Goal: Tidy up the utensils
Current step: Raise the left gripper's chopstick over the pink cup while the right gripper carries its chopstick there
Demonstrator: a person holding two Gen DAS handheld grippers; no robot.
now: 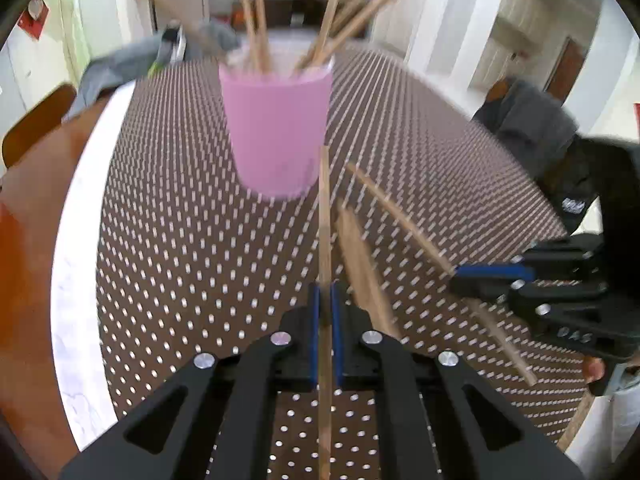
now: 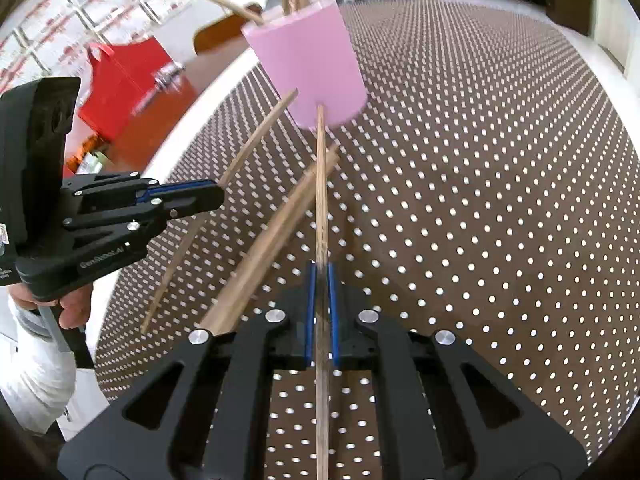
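Gripping, left gripper [image 1: 325, 300]: jaws pinched on one wooden chopstick [image 1: 324, 208], which runs lengthwise between the blue pads toward the pink cup [image 1: 278, 128].
Gripping, right gripper [image 2: 320, 280]: jaws likewise clamped on a second chopstick [image 2: 321, 184], its tip aimed at the cup's base.
Cup: upright on the brown dotted mat [image 1: 180, 220], already holding several chopsticks [image 1: 256, 28] that fan outward.
Loose pair [image 2: 272, 236]: two chopsticks lying together on the mat, between the two grippers.
Surroundings: red bag [image 2: 120, 84] beyond the table's edge.
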